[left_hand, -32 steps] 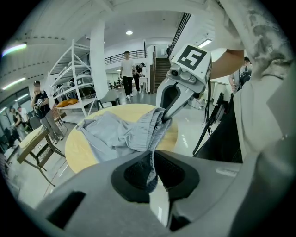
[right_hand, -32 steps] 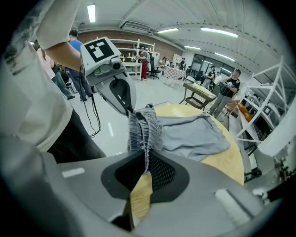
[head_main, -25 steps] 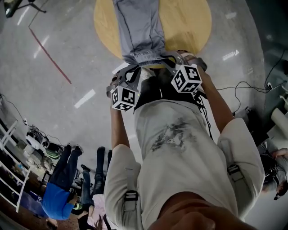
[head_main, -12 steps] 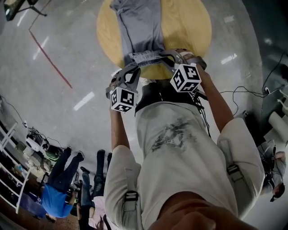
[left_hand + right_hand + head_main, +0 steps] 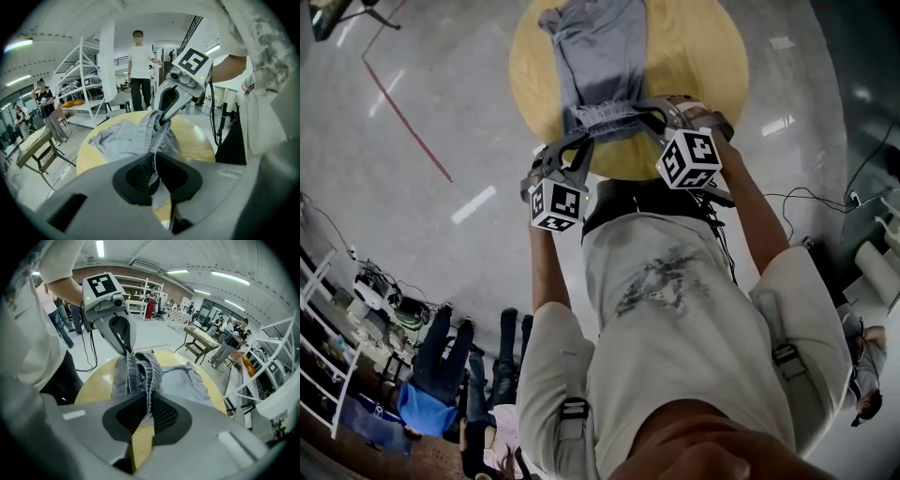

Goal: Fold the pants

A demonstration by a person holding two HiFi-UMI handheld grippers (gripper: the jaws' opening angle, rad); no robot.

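The left tool (image 5: 579,139) pinches one end of the gathered waistband of the grey cloth pants (image 5: 598,56), and the right tool (image 5: 654,114) pinches the other. The pants lie on the round wooden bench (image 5: 703,56), legs running lengthwise straight away from both tools.

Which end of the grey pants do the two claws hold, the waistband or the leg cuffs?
The waistband: its ribbed elastic is pinched in the left claw and the right claw; the leg ends lie free on the table.
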